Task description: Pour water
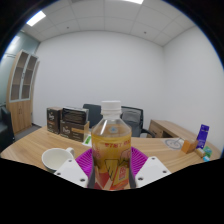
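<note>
The claw (111, 172) is pinching an upright capped bottle (111, 145); a white cup (56, 158) is sitting on the tabletop (30, 148) at nine o'clock, its contents hidden.

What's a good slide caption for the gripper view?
Gripper shut on a white-capped bottle above a wooden table, white cup beside it.

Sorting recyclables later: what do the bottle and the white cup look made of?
The bottle, held between the hand-held gripper fingers, looks like clear glossy plastic: see-through walls, white screw cap, printed label. The white cup on the wooden table looks like glazed ceramic, smooth and opaque, though it could be plastic.
</note>
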`<state>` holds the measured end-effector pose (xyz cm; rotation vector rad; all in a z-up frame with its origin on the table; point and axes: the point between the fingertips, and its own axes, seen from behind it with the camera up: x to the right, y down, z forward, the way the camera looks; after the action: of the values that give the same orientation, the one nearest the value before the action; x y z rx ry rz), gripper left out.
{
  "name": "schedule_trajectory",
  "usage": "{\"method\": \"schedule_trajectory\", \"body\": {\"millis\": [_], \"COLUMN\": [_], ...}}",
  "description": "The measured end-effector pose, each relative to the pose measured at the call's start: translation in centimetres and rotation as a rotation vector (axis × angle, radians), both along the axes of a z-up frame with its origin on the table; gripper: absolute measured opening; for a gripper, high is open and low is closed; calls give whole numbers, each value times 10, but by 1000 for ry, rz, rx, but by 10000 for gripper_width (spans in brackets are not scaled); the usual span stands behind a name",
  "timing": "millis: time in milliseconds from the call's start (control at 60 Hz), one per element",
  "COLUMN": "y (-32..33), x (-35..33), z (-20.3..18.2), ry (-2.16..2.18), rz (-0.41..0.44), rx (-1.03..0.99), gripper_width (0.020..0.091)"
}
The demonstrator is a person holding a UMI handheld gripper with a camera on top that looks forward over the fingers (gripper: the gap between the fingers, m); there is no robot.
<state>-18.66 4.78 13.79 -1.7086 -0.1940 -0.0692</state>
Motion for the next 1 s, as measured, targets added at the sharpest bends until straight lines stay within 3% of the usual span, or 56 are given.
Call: {"method": "schedule_trajectory", "body": {"millis": [83, 183, 367, 483, 650, 733, 783, 1000], "y": [3, 8, 4, 4, 1, -9, -18, -108], "x": [14, 14, 16, 18, 17, 19, 22, 31], "z": [-40, -70, -66, -68, -73, -77, -67, -21], "ry": [105, 166, 123, 169, 158, 159, 162, 171], "rz": [-52, -52, -28, -35, -26, -18, -17, 15], "rx": [-41, -87, -66, -72, -101, -152, -138, -90], "gripper_width": [474, 476, 478, 520, 665, 861, 829, 838]}}
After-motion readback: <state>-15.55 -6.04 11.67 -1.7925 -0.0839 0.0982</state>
